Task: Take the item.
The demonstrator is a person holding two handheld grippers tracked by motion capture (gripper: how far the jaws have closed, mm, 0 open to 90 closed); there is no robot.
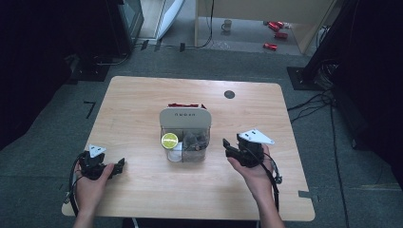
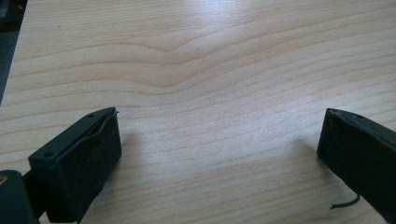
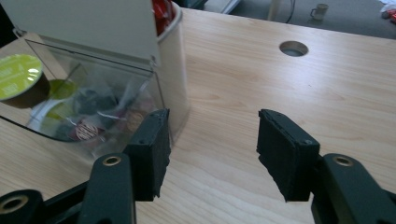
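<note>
Jaws of the right claw stand apart with nothing between them, low over the bare wood just to the right of the clear organiser box; its left jaw sits close beside the box's rounded near-right corner, though I cannot tell whether it touches. In the high view the right claw points left toward that box, which stands near the middle of the tabletop with a pale lid panel raised at its far side. Inside the near-left compartment rests a coffee capsule with a yellow-green foil top, and the compartment to its right holds small dark wrapped items; something red shows behind the lid. The left claw rests on the near-left part of the tabletop, well apart from the box, its jaws likewise spread wide over bare wood and gripping nothing. This reads as the approach step, with no item taken yet. The next move likely calls for lifting the right claw above the box's rim and lowering it onto the chosen item, keeping the jaws clear of the thin walls.
</note>
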